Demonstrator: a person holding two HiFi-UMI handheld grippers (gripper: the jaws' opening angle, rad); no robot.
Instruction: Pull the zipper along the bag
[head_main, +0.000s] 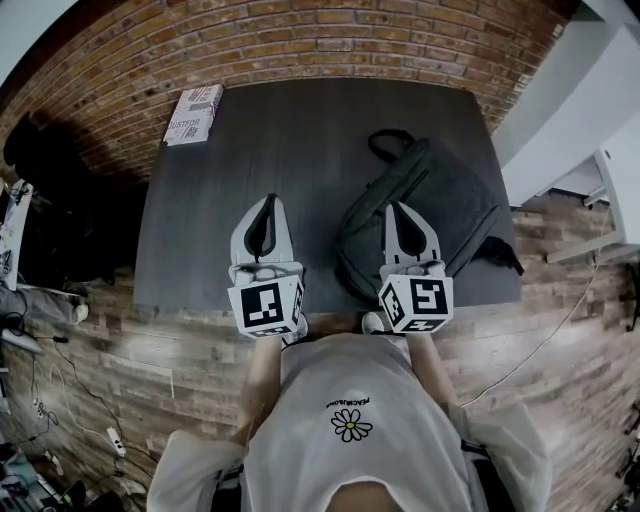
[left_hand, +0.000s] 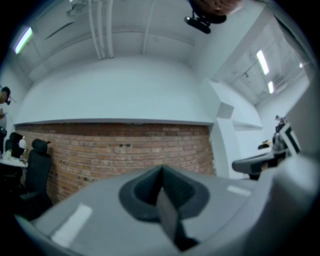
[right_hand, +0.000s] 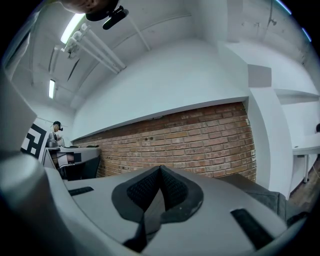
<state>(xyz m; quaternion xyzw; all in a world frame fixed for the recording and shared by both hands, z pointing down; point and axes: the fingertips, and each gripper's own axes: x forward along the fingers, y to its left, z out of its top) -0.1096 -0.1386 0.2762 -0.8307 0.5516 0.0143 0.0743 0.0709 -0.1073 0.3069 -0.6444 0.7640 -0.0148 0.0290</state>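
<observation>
A dark grey bag lies on the right half of the dark table, its strap looping at the far end. No zipper pull can be made out. My right gripper is shut and empty, its tips over the bag's near left part; contact cannot be told. My left gripper is shut with nothing in it, over bare table left of the bag. In the left gripper view the left gripper points level at a brick wall. In the right gripper view the right gripper does the same, with a bit of the bag at lower right.
A printed booklet lies at the table's far left corner. A brick wall stands beyond the table. An office chair and a desk with a person are off to the left. Cables lie on the floor.
</observation>
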